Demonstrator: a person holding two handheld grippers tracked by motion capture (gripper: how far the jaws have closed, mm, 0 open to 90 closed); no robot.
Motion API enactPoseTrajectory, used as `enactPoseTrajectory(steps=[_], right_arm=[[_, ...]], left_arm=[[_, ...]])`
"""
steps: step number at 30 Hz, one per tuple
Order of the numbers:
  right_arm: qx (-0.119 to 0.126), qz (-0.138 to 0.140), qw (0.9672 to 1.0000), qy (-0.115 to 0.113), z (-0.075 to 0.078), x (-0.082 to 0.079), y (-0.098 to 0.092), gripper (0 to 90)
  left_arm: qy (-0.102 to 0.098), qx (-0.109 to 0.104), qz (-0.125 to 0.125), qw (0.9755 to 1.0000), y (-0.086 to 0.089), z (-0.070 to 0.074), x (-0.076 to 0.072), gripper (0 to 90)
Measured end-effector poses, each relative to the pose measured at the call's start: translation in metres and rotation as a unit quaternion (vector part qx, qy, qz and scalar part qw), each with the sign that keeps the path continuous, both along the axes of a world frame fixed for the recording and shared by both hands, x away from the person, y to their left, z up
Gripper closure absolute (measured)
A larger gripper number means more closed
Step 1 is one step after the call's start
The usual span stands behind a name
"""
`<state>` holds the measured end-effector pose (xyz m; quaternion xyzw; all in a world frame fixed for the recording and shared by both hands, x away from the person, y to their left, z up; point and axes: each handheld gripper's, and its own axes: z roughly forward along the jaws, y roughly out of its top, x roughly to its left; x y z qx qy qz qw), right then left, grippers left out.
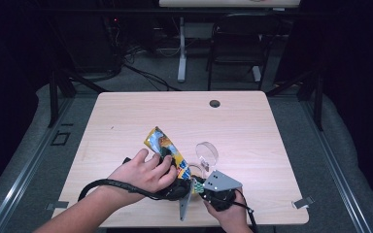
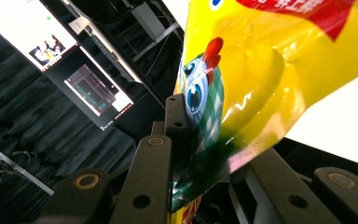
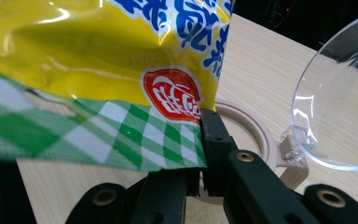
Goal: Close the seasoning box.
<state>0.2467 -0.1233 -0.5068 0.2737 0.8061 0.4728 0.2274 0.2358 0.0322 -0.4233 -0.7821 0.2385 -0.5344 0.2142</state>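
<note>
While both grippers (image 1: 187, 187) (image 1: 200, 188) pinch it, the snack bag (image 1: 164, 145) is sealed.

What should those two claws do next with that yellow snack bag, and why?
Probably pull gently apart to tear it. The left claw and right claw both pinch the snack bag at its green edge, with an open clear container beside it.
</note>
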Motion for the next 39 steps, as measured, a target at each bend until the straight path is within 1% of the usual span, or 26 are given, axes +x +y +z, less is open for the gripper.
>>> enactPoseTrajectory(steps=[4, 7, 9, 10, 15, 18, 20, 21, 24, 27, 30, 31, 32, 34, 37, 39], right_arm=[[0.001, -0.004, 1.0, -0.003, 0.0015, -0.0004, -0.0018, 88.2], [0.004, -0.005, 1.0, -0.003, 0.0027, -0.0004, -0.0036, 88.2], [0.004, -0.007, 1.0, -0.005, 0.0031, -0.0004, -0.004, 88.2], [0.005, -0.007, 1.0, -0.005, 0.0032, -0.0005, -0.004, 88.2], [0.006, -0.007, 0.9999, -0.006, 0.0041, -0.0011, -0.0043, 88.2], [0.005, -0.007, 0.9999, -0.006, 0.0046, -0.001, -0.0048, 88.3], [0.005, -0.009, 0.9999, -0.006, 0.0047, -0.0009, -0.005, 88.3], [0.006, -0.009, 0.9999, -0.006, 0.0048, -0.0006, -0.0053, 88.3], [0.004, -0.008, 0.9999, -0.004, 0.0047, -0.0005, -0.0056, 88.3], [0.009, -0.007, 0.9999, -0.001, 0.0043, -0.0001, -0.0056, 88.3], [0.006, -0.007, 1.0, -0.002, 0.0045, -0.0004, -0.0053, 88.3], [0.006, -0.007, 1.0, -0.002, 0.0046, -0.0002, -0.0055, 88.2], [0.006, -0.009, 0.9999, -0.003, 0.0047, -0.0003, -0.0056, 88.3], [0.009, -0.009, 0.9999, -0.002, 0.0046, 0.0003, -0.006, 88.2], [0.009, -0.01, 0.9999, -0.002, 0.0039, 0.0014, -0.0061, 88.2], [0.006, -0.01, 0.9999, -0.003, 0.0033, 0.0018, -0.0055, 88.3]], left_arm=[[0.004, -0.004, -0.001, 1.0, 0.0003, 0.0011, 0.0006, 82.4], [0.002, -0.002, 0.0, 1.0, -0.0006, 0.0017, 0.0008, 82.5], [-0.001, -0.006, -0.004, 1.0, -0.0007, 0.0014, 0.0014, 82.4], [0.002, -0.003, 0.001, 1.0, -0.0013, 0.002, 0.0015, 82.4], [0.003, -0.004, 0.003, 1.0, -0.0013, 0.0022, 0.0019, 82.5], [0.001, -0.003, 0.002, 1.0, -0.002, 0.0024, 0.0019, 82.4], [-0.005, -0.002, -0.002, 1.0, -0.0026, 0.0022, 0.0022, 82.4], [-0.002, 0.0, 0.002, 1.0, -0.0033, 0.0026, 0.0021, 82.4], [-0.003, -0.005, 0.0, 1.0, -0.0041, 0.002, 0.0028, 82.3], [-0.003, -0.001, 0.002, 1.0, -0.0047, 0.0021, 0.0032, 82.2], [-0.003, 0.0, 0.001, 1.0, -0.0048, 0.0021, 0.0032, 82.2], [-0.007, -0.001, -0.002, 1.0, -0.0044, 0.0016, 0.0033, 82.2], [-0.004, 0.003, 0.003, 1.0, -0.0052, 0.0022, 0.0031, 82.3], [-0.005, -0.001, 0.001, 1.0, -0.0051, 0.0014, 0.0033, 82.4], [-0.004, -0.002, 0.002, 1.0, -0.0054, 0.0006, 0.0039, 82.4], [-0.006, -0.003, -0.001, 1.0, -0.005, 0.0002, 0.0045, 82.4]])
